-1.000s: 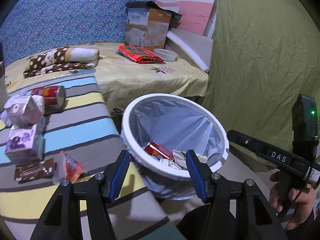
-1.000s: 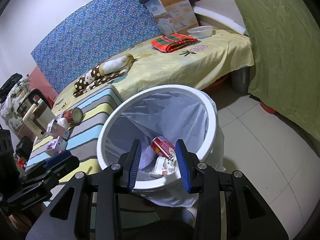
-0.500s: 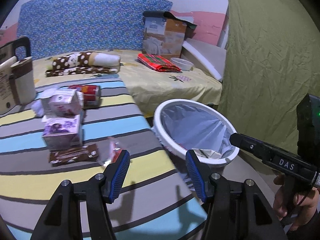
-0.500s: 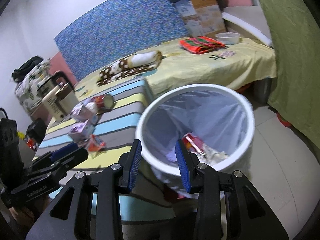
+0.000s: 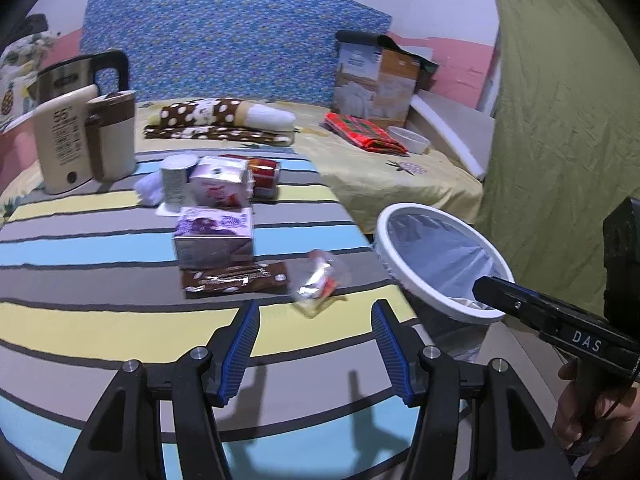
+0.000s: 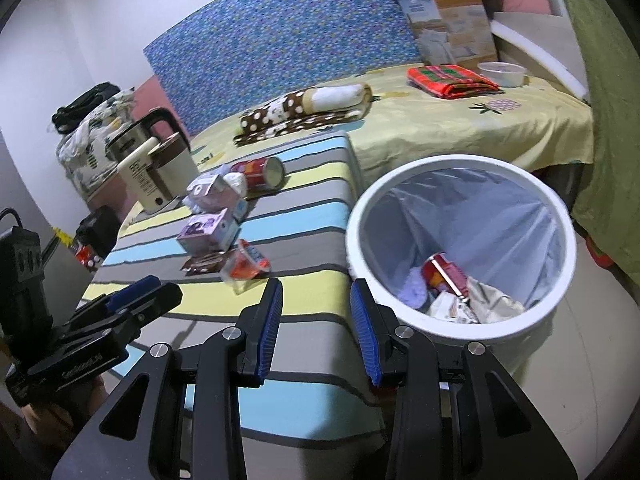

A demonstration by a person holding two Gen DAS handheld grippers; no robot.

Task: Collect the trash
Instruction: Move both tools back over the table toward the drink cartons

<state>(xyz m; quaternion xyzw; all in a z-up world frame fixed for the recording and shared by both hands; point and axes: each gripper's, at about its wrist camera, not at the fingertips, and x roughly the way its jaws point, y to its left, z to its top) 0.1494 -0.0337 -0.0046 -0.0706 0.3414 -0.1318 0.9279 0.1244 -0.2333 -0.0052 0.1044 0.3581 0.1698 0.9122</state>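
Note:
Trash lies on a striped table (image 5: 120, 320): a crumpled clear wrapper (image 5: 318, 282), a brown snack bar (image 5: 236, 278), a purple carton (image 5: 214, 236), a pink carton (image 5: 220, 186), a white cup (image 5: 176, 178) and a red can (image 5: 264, 172). The white bin (image 6: 460, 248) with a plastic liner stands right of the table and holds a red can and papers. My left gripper (image 5: 316, 348) is open and empty, just short of the wrapper. My right gripper (image 6: 316, 332) is open and empty over the table's right edge, beside the bin. The wrapper (image 6: 244, 266) also shows in the right wrist view.
A beige electric kettle (image 5: 86, 136) stands at the table's far left. Behind is a bed with a yellow sheet (image 5: 400, 176), a dotted blanket (image 5: 224, 120), a red cloth (image 5: 364, 136), a bowl (image 5: 412, 144) and a cardboard box (image 5: 376, 84). A green curtain (image 5: 560, 100) hangs right.
Both grippers have swung left, away from above the bin toward the table. The bin now sits right of each view and the table trash is ahead of the left gripper.

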